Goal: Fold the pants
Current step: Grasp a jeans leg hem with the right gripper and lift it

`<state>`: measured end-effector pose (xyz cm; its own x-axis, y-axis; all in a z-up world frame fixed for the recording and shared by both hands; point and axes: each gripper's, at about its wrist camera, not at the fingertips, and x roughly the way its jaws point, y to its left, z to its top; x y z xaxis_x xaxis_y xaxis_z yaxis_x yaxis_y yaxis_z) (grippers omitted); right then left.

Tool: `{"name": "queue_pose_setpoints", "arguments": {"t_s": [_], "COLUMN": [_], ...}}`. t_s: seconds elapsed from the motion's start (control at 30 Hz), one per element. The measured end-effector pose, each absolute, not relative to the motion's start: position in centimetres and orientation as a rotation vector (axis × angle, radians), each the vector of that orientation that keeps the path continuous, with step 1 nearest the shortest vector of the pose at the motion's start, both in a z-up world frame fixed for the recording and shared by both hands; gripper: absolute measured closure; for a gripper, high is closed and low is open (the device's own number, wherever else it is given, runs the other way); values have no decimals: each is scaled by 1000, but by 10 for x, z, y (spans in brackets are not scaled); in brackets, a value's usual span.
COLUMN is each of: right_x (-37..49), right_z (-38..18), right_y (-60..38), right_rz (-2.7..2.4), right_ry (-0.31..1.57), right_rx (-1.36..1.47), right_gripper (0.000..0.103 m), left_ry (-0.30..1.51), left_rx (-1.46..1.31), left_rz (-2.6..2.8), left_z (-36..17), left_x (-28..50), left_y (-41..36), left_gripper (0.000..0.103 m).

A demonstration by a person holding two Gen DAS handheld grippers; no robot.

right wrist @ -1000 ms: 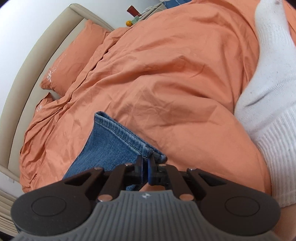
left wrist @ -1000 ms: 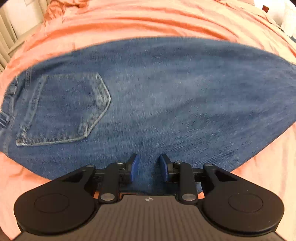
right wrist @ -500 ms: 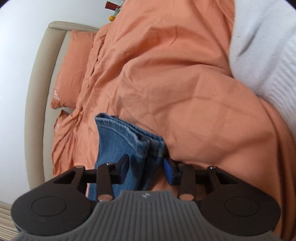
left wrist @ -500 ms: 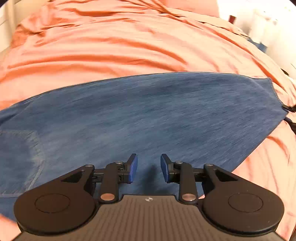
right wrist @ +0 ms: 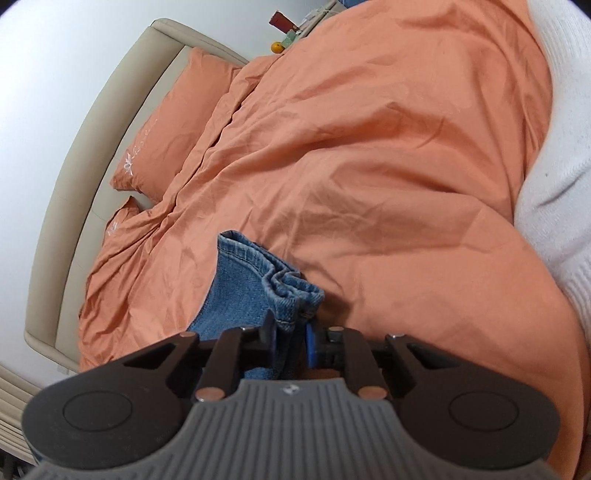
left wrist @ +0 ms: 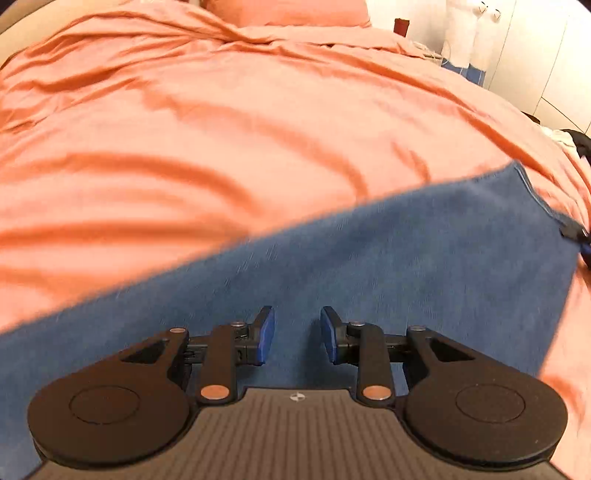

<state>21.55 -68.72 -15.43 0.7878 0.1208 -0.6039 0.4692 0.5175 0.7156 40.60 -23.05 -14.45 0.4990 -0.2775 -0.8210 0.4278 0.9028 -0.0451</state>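
Blue denim pants [left wrist: 369, 258] lie flat on the orange duvet [left wrist: 221, 129], running from lower left to the right edge in the left wrist view. My left gripper [left wrist: 293, 334] is open and empty, just above the leg fabric. In the right wrist view the pants' hem [right wrist: 273, 277] is bunched up between the pads of my right gripper [right wrist: 290, 334], which is closed on it. The other gripper's tip [left wrist: 576, 236] shows at the hem end on the far right.
The bed has orange pillows [right wrist: 173, 129] and a beige headboard [right wrist: 92, 129]. A white knitted garment [right wrist: 554, 184] lies at the right. A nightstand with small items [right wrist: 284, 29] stands beyond the bed. White cupboards [left wrist: 535, 55] stand at the right.
My left gripper has swept right along the pants, from the back pocket toward the leg end. My right gripper opened around the hem, then closed on it again with more fabric bunched in.
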Motion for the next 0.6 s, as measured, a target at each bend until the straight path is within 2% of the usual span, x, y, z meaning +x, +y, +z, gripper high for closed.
{"name": "queue_pose_setpoints", "arguments": {"t_s": [0.37, 0.6], "right_x": [221, 222], "right_z": [-153, -157], "right_y": [-683, -684], "right_rz": [-215, -223], "right_ry": [658, 658], "right_rx": [909, 921], "right_gripper": [93, 94], "left_ry": [1007, 957], "left_rx": [262, 360], "left_rz": [-385, -429], "left_z": [-171, -150], "left_x": [460, 413], "left_y": [-280, -284], "left_gripper": [68, 70]}}
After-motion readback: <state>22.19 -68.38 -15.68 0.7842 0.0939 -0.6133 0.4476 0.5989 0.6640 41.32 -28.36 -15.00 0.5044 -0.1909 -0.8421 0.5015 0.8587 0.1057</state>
